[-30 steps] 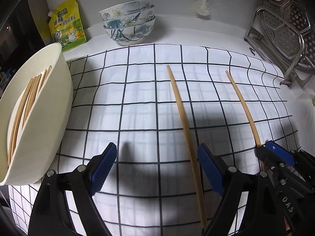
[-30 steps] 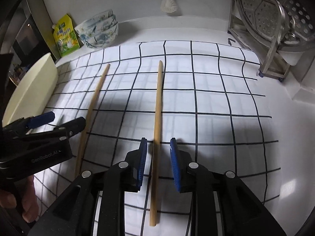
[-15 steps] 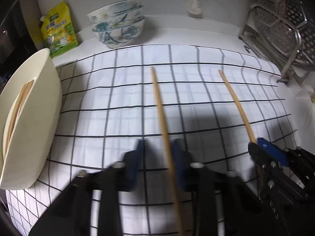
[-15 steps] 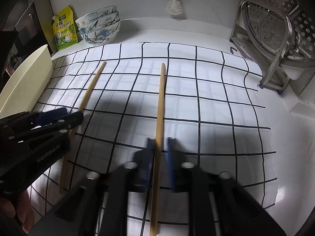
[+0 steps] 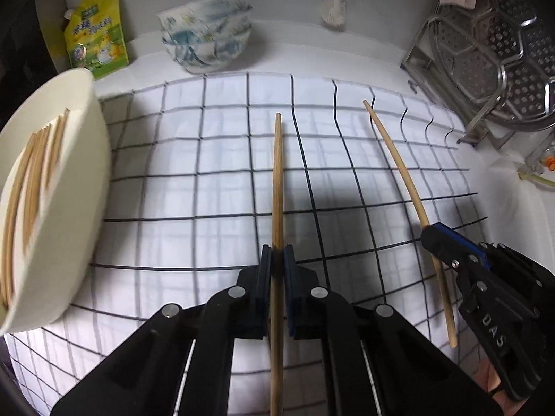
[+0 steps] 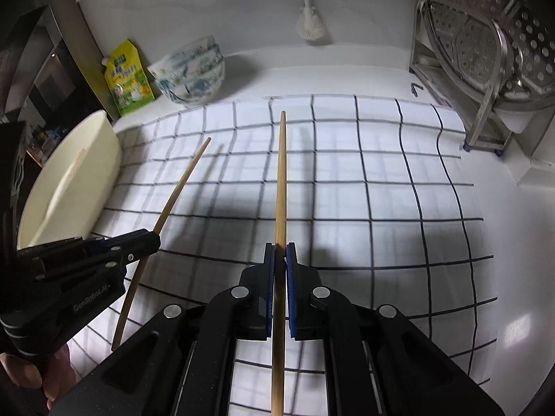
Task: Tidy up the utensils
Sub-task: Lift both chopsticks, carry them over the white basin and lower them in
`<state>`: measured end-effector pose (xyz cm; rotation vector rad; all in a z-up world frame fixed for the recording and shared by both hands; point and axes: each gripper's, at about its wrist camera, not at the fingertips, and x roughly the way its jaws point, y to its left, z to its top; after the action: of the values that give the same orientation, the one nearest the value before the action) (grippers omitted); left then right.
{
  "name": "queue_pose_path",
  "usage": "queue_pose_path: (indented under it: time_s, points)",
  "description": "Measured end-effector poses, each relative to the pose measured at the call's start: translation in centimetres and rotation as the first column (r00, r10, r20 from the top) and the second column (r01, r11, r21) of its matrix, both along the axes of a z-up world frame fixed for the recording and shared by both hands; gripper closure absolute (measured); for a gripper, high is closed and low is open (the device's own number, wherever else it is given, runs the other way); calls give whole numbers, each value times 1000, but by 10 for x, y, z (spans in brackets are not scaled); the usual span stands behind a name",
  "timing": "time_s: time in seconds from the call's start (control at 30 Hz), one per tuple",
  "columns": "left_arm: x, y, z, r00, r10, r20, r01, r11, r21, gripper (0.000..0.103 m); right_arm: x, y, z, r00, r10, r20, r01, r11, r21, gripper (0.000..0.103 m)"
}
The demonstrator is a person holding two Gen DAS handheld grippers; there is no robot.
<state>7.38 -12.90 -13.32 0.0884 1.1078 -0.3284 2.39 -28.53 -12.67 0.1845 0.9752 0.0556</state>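
Broadly, largest first: white counter [image 6: 520, 277], with a black-grid white cloth [image 5: 225, 187] spread over its middle. Metal rack [image 6: 485, 79] with perforated steamer trays stands at the far right edge of the counter. Cream tray [image 5: 66, 228] sits at the cloth's left edge, tilted in the left wrist view; it holds a bundle of wooden chopsticks [image 5: 27, 187] lying lengthwise.

Stack of blue-patterned bowls [image 5: 206, 34] stands beyond the cloth's far edge, with a yellow-green pouch [image 5: 95, 36] leaning against the wall just left of it. White brush [image 6: 308, 22] hangs head-down on the back wall.

Left tool [image 5: 277, 263]: jaws narrow, closed onto 1 chopstick, called here the left chopstick [image 5: 277, 173]. It runs straight forward between the pads, tip pointing toward the bowls. In the right wrist view its shadow lies on the cloth apart from the shaft, so the tip is off the cloth.

Right tool [image 6: 279, 260]: jaws narrow, clamped on the right chopstick [image 6: 281, 180], which points forward along the fingers. The rear end sticks out behind the pads.

The 2 chopsticks are roughly parallel and well apart. Both tools are side by side over the near part of the cloth.
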Motion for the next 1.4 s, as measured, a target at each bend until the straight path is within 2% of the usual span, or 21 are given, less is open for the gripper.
queue_pose_path:
  time_s: [0.13, 0.37, 0.67, 0.87, 1.07, 1.2, 1.4]
  points:
    - [-2, 21, 29, 999, 20, 41, -20, 1000, -6, 95, 2, 15, 21, 999, 18, 29, -18, 1000, 14, 97]
    - [5, 83, 83, 985, 120, 124, -118, 993, -24, 95, 23, 69, 57, 990, 107, 88, -110, 993, 30, 97]
    - [31, 179, 113, 947, 260, 189, -261, 965, -20, 95, 71, 177, 77, 950, 284, 133, -293, 955, 55, 97]
    - [52, 227, 105, 931, 295, 214, -309, 951, 31, 95, 103, 238, 73, 929, 354, 104, -361, 930, 66, 97]
    - [74, 251, 78, 941, 293, 167, -306, 950, 55, 95, 125, 275, 56, 930, 365, 40, -367, 927, 74, 97]
    - [80, 260, 63, 948, 286, 137, -297, 953, 63, 95, 132, 286, 43, 934, 357, -4, -356, 932, 73, 97]
    - [83, 265, 54, 952, 287, 108, -294, 954, 60, 95, 133, 287, 36, 941, 339, -25, -337, 940, 57, 97]
